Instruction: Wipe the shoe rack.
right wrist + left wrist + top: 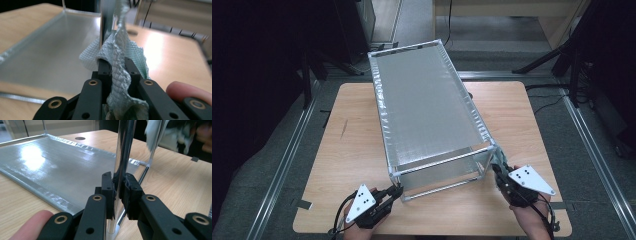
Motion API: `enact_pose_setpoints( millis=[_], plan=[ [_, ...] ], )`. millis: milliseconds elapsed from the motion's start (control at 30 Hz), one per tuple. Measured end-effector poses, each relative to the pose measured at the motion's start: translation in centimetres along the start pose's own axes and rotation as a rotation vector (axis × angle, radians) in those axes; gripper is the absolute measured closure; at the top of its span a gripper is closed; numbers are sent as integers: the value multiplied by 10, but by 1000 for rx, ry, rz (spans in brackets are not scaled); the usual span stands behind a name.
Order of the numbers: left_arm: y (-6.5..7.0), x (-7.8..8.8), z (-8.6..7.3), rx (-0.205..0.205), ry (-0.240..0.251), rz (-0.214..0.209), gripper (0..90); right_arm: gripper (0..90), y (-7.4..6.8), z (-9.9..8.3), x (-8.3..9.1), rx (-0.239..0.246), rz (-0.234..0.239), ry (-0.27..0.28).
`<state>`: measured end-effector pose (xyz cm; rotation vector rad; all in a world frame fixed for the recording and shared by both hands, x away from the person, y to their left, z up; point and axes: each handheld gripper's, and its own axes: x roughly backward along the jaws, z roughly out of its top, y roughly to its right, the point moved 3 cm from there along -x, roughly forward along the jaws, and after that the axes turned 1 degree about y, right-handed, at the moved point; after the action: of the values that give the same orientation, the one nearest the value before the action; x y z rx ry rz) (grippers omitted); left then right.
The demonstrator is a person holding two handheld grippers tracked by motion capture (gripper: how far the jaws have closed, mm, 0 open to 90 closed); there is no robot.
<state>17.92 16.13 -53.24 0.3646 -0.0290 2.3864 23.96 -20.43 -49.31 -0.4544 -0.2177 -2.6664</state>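
While left gripper [117, 192] clamps rack [427, 107] near post [122, 157] on table [522, 115], right gripper [117, 67] pinches soft cloth [117, 57] against other post; chrome slippery, rack light, stiff.

The rack [427, 107] has glossy, mirror-bright metal posts [123, 157] and shelves of silvery sheet with a fine woven grain. The cloth [120, 65] is pale green, waffle-textured and soft. The counter [352, 145] is matt light wood. Both grippers' jaws are matt black plastic.

Overhead light glares on the shelf [37, 160] left of my left claw [119, 195]; beyond my right claw [117, 72] everything blurs.
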Motion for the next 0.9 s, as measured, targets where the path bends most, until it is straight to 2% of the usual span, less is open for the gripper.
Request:
enact_pose_setpoints(
  millis=[67,133,267,300,333,367,433,533,567,600,733,767,867,900],
  plan=[
    [0,0,0,1,1,2,813,799,-4,-13,-3,-27,15,-23],
    [1,0,-1,6,8,5,813,798,-7,-18,-5,-32,20,-38],
    [3,1,-1,2,10,6,812,794,-12,-36,-16,-56,17,-144],
    [3,1,-1,2,10,6,813,794,-12,-36,-16,-56,17,-144],
    [4,1,-1,-1,9,3,813,792,-12,-43,-20,-41,12,-200],
    [5,1,-1,-10,5,0,813,791,-13,-48,-23,-29,13,-231],
    [5,1,-2,-7,6,-1,813,791,-14,-49,-24,-25,11,-244],
    [5,1,-2,-6,5,-4,813,790,-14,-42,-20,-29,6,-212],
    [5,2,-2,-7,5,-4,813,789,-14,-36,-17,-33,6,-186],
    [6,2,-2,-4,4,-4,813,788,-14,-22,-9,-37,4,-135],
    [6,2,-1,-5,3,-8,813,788,-16,10,9,-30,0,-17],
    [6,2,-1,-5,3,-8,813,788,-16,10,9,-30,0,-17],
    [6,2,-2,-3,3,-10,813,787,-20,33,24,-46,5,87],
    [6,2,-2,-3,3,-11,813,787,-20,33,24,-46,5,87]
  ],
)
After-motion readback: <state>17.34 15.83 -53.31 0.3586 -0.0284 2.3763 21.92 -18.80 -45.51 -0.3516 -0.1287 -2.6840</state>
